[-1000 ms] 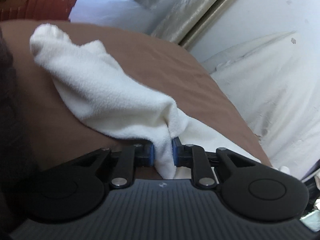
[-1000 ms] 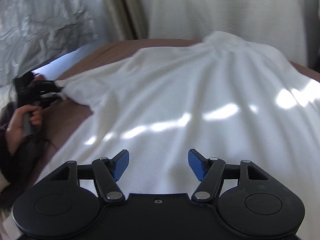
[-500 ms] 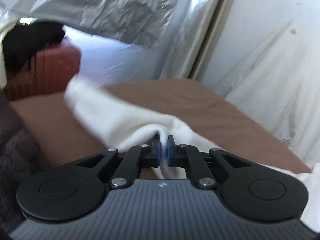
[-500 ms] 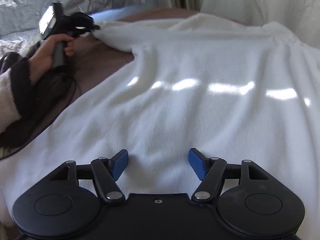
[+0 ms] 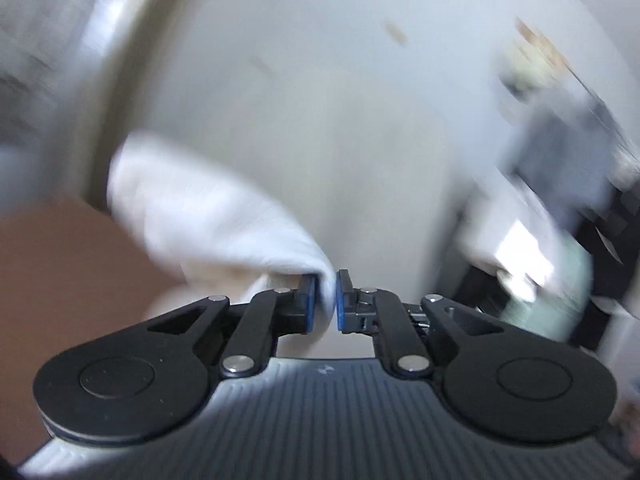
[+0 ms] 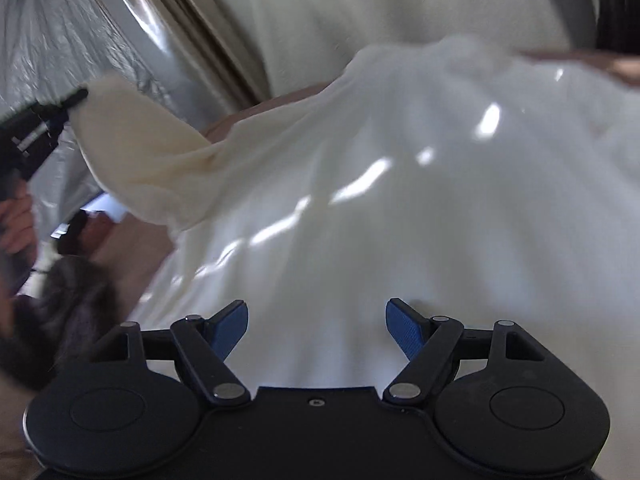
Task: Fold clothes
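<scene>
Lifting off the brown bed (image 6: 256, 112) now, white fleece garment's sleeve (image 6: 136, 152) is rising toward 10 o'clock, where a second ago it was lying low; body (image 6: 400, 208) is staying spread across centre. Left gripper (image 5: 325, 296) is staying clenched on sleeve cloth. Right gripper (image 6: 317, 330) is hovering released at 6 o'clock, holding nothing. Likely sleeve fold inward is starting.

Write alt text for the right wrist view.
The open right gripper hovers over a white fleece garment spread on a brown surface. At far left, the left gripper lifts the garment's sleeve.
</scene>
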Tool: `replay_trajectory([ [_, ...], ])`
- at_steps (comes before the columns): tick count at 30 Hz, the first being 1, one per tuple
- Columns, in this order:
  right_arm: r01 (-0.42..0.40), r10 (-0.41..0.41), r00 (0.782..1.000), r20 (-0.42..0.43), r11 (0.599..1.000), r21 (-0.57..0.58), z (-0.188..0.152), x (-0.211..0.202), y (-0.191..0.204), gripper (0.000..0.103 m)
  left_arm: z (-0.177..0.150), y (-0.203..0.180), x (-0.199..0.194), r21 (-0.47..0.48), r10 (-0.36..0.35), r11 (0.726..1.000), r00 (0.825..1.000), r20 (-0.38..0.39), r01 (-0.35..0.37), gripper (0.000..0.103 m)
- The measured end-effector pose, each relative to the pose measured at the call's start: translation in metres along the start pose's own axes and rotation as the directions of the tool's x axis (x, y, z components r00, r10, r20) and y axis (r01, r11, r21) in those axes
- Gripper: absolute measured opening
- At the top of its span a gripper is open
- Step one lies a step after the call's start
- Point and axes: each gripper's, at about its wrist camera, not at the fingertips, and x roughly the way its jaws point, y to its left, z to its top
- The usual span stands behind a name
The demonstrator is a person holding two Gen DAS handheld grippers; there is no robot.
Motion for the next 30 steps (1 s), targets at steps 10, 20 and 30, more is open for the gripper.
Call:
replay_trajectory([
  [10, 0.012, -0.012, 1.0, 0.018, 1.0, 0.019, -0.007, -0.01, -0.01, 0.08, -0.1, -0.015, 0.02, 0.132, 0.197, 0.978, 0.915, -0.352, -0.16, 0.062],
  [20, -0.055, 0.032, 0.994, 0.108, 0.973, 0.223, 0.035, 0.004, -0.034, 0.081, -0.083, 0.093, 0.021, 0.091, 0.39, 0.92, 0.866, -0.314, -0.381, 0.062],
  [30, 0.206, -0.203, 0.978, 0.036, 0.976, -0.068, 0.096, 0.085, -0.034, 0.061, -0.094, 0.069, 0.058, 0.377, 0.404, 0.879, 0.876, -0.264, -0.293, 0.062],
])
